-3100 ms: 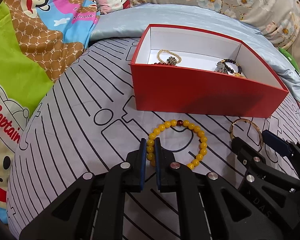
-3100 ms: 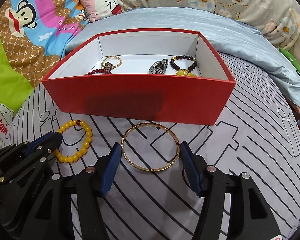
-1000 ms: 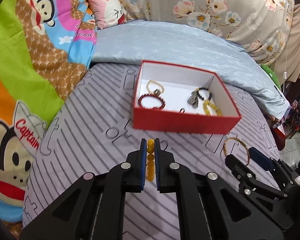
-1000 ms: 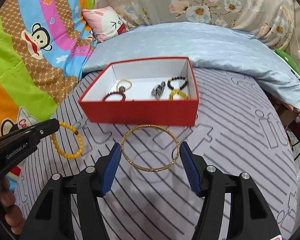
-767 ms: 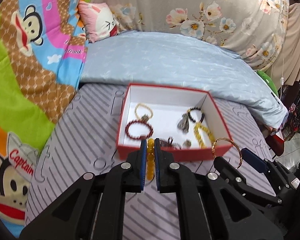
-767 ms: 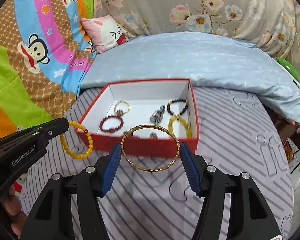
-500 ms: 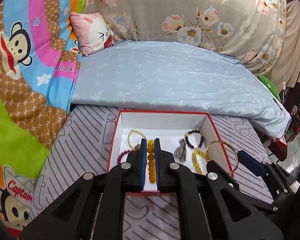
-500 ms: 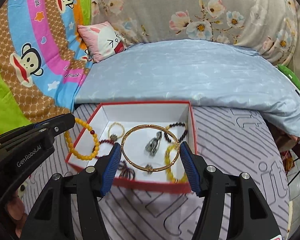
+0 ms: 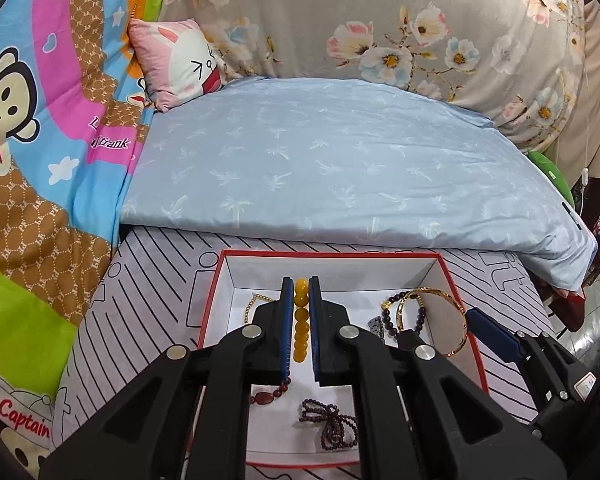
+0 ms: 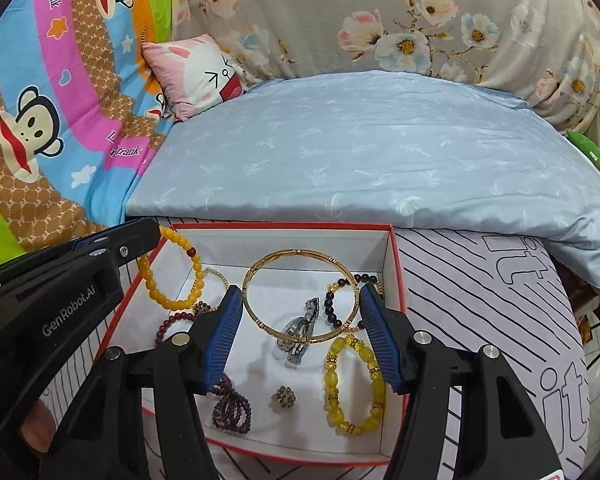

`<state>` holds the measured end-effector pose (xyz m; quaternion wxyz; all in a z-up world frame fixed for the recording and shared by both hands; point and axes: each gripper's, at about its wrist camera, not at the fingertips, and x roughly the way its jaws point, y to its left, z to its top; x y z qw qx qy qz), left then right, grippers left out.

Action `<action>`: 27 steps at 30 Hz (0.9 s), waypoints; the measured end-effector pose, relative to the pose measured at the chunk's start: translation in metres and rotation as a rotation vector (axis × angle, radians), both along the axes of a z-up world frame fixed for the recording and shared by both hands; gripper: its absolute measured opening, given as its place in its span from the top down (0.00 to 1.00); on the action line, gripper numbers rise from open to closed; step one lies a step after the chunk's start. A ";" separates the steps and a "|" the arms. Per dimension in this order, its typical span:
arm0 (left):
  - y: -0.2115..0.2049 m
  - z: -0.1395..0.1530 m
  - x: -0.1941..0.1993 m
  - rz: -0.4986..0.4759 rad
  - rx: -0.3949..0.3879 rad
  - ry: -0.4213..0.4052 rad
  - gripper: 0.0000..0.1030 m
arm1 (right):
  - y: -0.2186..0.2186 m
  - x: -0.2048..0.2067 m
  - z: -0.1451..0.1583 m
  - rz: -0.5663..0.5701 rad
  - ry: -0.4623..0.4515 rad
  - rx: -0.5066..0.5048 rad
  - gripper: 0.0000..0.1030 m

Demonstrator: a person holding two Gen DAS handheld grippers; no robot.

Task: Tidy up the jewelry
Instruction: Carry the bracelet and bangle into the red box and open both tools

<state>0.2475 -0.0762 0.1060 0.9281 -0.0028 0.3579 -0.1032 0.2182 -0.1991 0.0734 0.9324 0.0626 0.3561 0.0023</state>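
My left gripper (image 9: 300, 292) is shut on a yellow bead bracelet (image 9: 300, 322) and holds it above the red box (image 9: 210, 304). The bracelet also shows in the right wrist view (image 10: 168, 270), hanging over the box's left wall. My right gripper (image 10: 301, 300) is shut on a gold bangle (image 10: 260, 278), held flat across its width above the middle of the red box (image 10: 398, 276). The bangle also shows in the left wrist view (image 9: 458, 312). Several bracelets and a silver piece (image 10: 300, 330) lie on the box's white floor.
The box sits on a grey striped mat (image 10: 500, 300) on a bed. A folded light-blue quilt (image 10: 360, 152) lies just behind the box. A pink pillow (image 10: 198, 68) and a monkey-print blanket (image 10: 40, 120) are at the back left.
Both grippers rose from the mat with their bracelets and moved forward; they now hang over the inside of the red box.
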 end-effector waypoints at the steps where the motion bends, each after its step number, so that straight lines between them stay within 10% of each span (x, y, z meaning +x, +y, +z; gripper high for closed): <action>1: 0.000 -0.002 0.002 0.001 0.003 0.004 0.93 | 0.001 0.002 -0.002 0.002 0.004 -0.001 0.43; 27: -0.003 -0.044 0.024 0.007 0.029 0.071 0.93 | 0.008 0.021 -0.028 0.012 0.049 -0.019 0.43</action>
